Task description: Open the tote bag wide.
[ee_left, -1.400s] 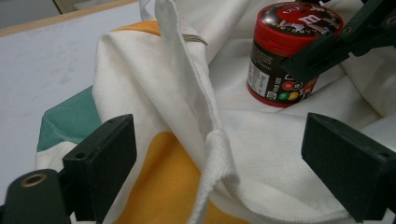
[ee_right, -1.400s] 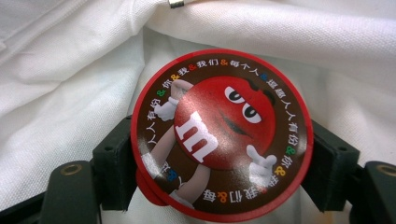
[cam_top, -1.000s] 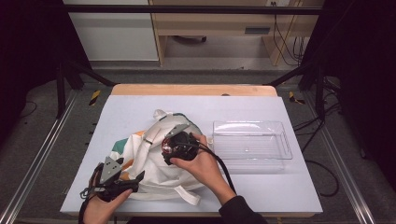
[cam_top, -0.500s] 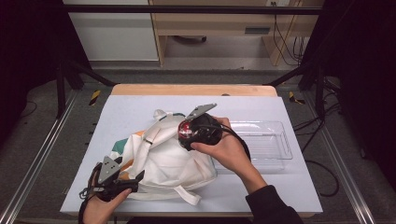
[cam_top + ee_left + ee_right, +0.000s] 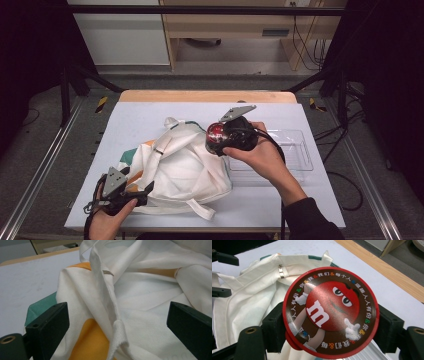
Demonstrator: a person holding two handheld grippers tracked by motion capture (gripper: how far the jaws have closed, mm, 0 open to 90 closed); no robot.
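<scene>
Right gripper view: glossy round red tin (image 5: 330, 312) over soft white cloth bag (image 5: 249, 290).

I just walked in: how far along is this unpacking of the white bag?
Done: the round red candy tin is out of the white cloth bag, gripped in the right tongs. In hand: it hangs above the table, beside the clear plastic tray. The left tongs stand open at the bag's edge. Left: probably setting the tin in the tray.
</scene>
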